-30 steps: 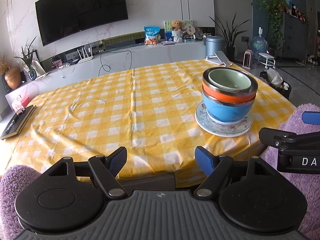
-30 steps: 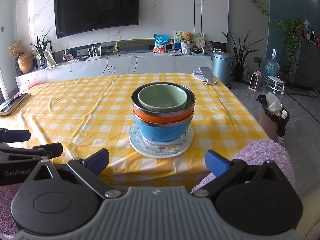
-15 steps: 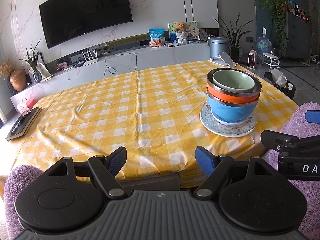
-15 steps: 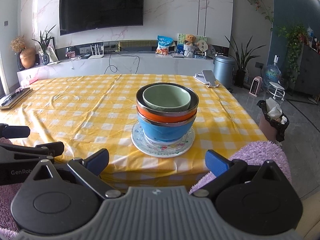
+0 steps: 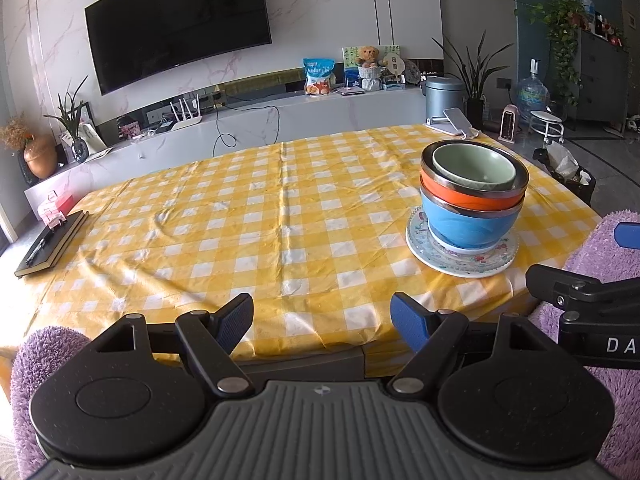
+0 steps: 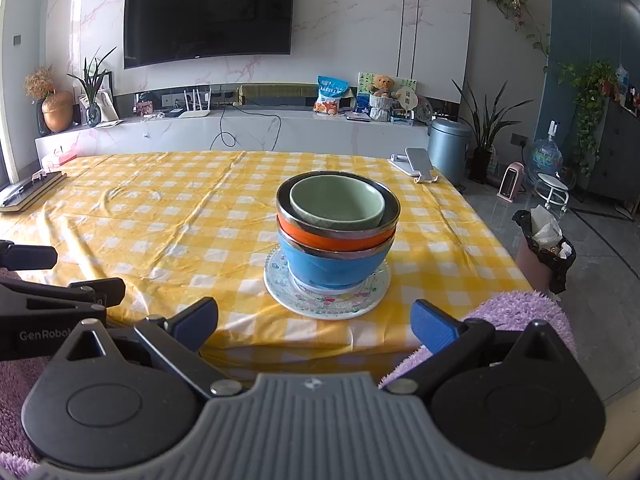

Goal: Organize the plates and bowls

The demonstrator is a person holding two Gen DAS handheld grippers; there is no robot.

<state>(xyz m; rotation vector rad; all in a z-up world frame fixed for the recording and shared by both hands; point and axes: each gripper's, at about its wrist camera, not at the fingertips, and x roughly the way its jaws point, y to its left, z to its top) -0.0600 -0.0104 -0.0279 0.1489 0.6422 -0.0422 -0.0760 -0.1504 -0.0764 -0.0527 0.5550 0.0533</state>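
Note:
A stack stands on the yellow checked table near its front right edge: a flowered plate [image 5: 460, 258] [image 6: 326, 304] at the bottom, then a blue bowl [image 5: 468, 226] [image 6: 332, 270], an orange bowl [image 5: 464, 199] [image 6: 332, 238] and a small green bowl [image 5: 474, 166] [image 6: 338, 202] nested on top. My left gripper [image 5: 322, 318] is open and empty, held before the table's front edge, left of the stack. My right gripper [image 6: 314, 320] is open and empty, just short of the plate.
A notebook with a pen [image 5: 52, 238] lies at the table's left edge. A phone on a stand [image 6: 418, 162] sits at the far right corner. Purple fuzzy chair covers [image 6: 516, 316] flank the front edge. A bin with a black bag [image 6: 546, 246] stands on the floor at right.
Both grippers have drawn back and risen a little; the stack looks slightly farther away. The bowls and plate have not moved.

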